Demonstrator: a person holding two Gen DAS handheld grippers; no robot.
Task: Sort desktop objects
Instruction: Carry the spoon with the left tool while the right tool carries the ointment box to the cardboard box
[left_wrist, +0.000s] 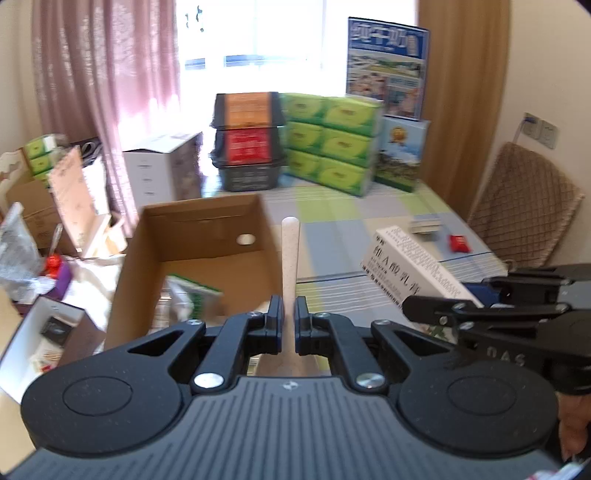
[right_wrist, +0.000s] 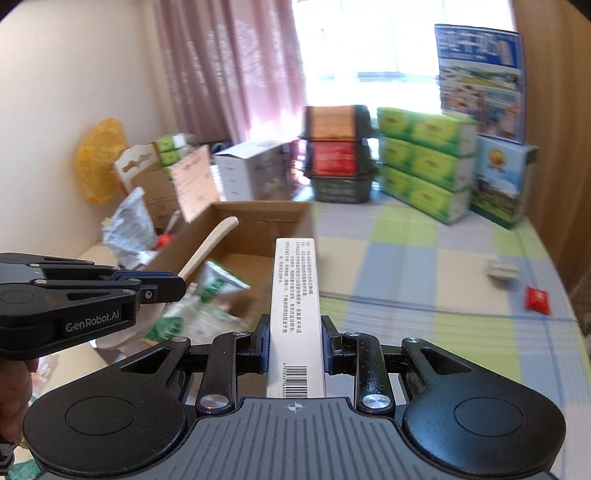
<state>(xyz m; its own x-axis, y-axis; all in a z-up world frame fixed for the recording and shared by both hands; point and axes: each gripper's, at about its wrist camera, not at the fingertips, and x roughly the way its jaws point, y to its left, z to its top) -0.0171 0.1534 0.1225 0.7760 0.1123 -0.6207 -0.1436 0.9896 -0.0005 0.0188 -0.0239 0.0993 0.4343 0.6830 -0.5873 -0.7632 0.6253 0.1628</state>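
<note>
Left tongs (left_wrist: 289, 320) clamp a pale spoon handle (left_wrist: 289, 254), long axis pointing straight ahead beside the cardboard box (left_wrist: 192, 236); its bowl is hidden. Right tongs (right_wrist: 294, 338) grip a white carton (right_wrist: 294, 295) lengthwise, pointing forward, just right of the box.

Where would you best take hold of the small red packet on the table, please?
The red packet lies flat and alone on the tablecloth, nothing touching it. I'd come straight down from above and pinch across its two shorter edges; it looks thin and pillowy, so a side approach would probably slide it.

Pink curtains (left_wrist: 107, 92), stacked green cartons (left_wrist: 332, 142)
</note>
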